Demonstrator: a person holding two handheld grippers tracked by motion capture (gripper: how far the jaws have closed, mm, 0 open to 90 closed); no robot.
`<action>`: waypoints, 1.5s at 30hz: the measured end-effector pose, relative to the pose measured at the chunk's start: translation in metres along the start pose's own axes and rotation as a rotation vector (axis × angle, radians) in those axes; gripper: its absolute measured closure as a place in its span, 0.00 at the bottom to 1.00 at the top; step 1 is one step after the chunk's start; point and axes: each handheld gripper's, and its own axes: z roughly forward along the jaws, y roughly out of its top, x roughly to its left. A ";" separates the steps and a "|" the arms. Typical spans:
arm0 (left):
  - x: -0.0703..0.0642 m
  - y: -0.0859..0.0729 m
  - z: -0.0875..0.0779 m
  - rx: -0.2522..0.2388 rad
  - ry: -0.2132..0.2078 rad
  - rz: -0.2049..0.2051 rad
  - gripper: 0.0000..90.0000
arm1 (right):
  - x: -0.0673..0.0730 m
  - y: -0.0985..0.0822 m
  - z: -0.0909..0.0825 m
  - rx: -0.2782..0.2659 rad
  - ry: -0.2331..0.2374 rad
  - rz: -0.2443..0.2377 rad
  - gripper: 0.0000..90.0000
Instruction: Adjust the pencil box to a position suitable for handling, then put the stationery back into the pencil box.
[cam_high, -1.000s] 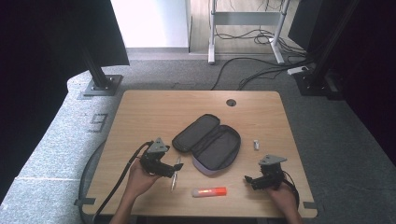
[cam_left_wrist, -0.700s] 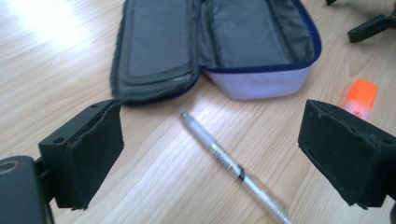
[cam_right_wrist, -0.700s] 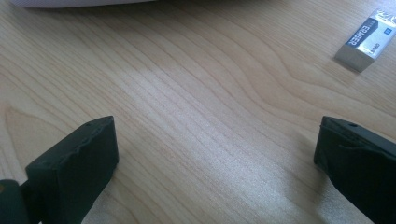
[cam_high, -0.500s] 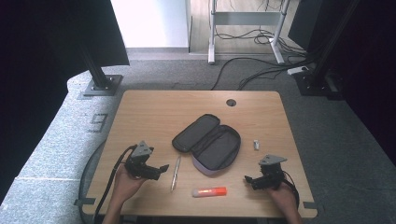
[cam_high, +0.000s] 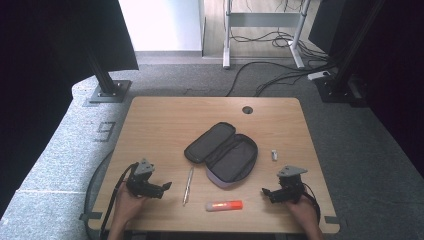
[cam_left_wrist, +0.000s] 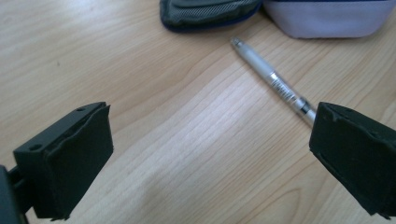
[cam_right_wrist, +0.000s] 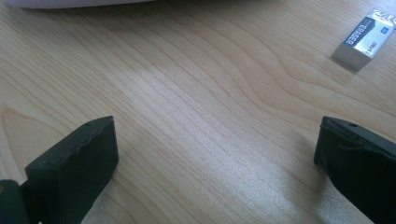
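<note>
Pen (cam_high: 188, 185): lies flat on the table (cam_high: 165, 125), near the front edge, just left of the open pencil case (cam_high: 222, 154) and apart from it; long axis runs front to back, tilted slightly, tip toward the case

Left gripper (cam_high: 166, 186): sits just left of the pen, jaws pointing right at its lower half; jaws wide apart, just been opening, nothing between them; in the left gripper view the pen (cam_left_wrist: 273, 83) runs diagonally from upper middle down behind the right pad, on bare wood

Right gripper (cam_high: 265, 191): rests at the front right, jaws spread, nothing held; well apart from the pen, with the orange marker (cam_high: 224, 205) and the case between

Eraser (cam_right_wrist: 365, 38): lies right of the case, beyond the right gripper

Judgement: left hand is much the nearer; a short move right, with jaws across the barrel, would suit a pick-up
</note>
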 end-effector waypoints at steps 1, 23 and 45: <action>0.001 -0.002 0.001 0.001 0.003 -0.005 0.00 | 0.000 0.000 0.000 0.000 0.000 0.000 0.00; 0.004 -0.032 0.023 0.081 0.077 0.001 0.00 | 0.000 0.000 0.000 0.001 -0.003 0.002 0.00; 0.008 -0.033 0.024 0.092 0.052 -0.042 0.00 | -0.002 0.000 -0.002 -0.003 0.001 0.038 0.00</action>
